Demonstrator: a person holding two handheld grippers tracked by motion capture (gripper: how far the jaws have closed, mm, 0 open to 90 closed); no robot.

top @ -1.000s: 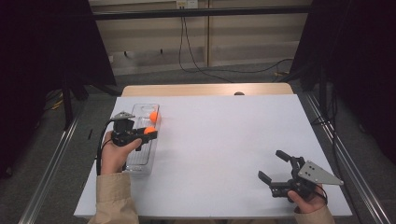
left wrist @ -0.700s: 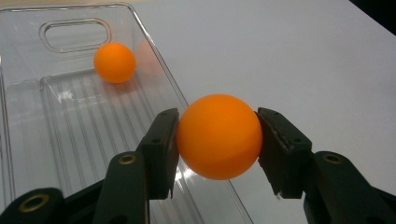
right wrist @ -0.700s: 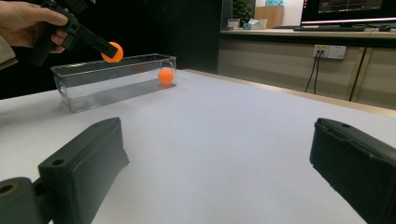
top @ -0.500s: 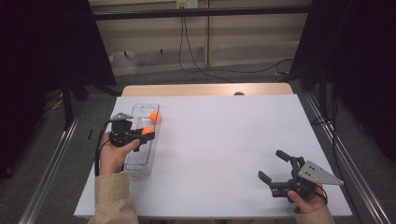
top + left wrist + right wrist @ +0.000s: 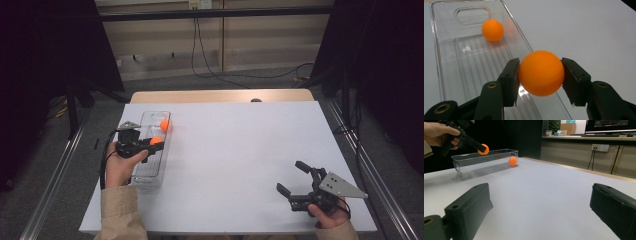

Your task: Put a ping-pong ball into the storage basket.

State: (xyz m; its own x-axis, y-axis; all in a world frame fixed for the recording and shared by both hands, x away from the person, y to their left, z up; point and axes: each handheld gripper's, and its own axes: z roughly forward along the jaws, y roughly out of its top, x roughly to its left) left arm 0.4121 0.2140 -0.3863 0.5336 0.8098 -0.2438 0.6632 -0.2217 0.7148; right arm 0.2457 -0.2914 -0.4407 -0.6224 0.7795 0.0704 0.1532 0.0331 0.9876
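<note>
My left gripper (image 5: 155, 142) (image 5: 540, 73) is shut on an orange ball (image 5: 541, 73) (image 5: 156, 141) (image 5: 483, 149) and holds it just above the right rim of a clear plastic bin (image 5: 145, 167) (image 5: 451, 62) (image 5: 474, 167). A second orange ball (image 5: 492, 30) (image 5: 164, 125) (image 5: 512, 161) lies on the bin's ribbed floor near its far end. My right gripper (image 5: 294, 179) (image 5: 541, 212) rests low at the table's near right, open, with bare table between its jaws.
The white table (image 5: 240, 145) stretches between the bin and my right gripper. A wooden strip (image 5: 220, 96) runs along its far edge. Metal rails (image 5: 55, 175) flank both sides, and cables (image 5: 210, 60) trail on the floor beyond.
</note>
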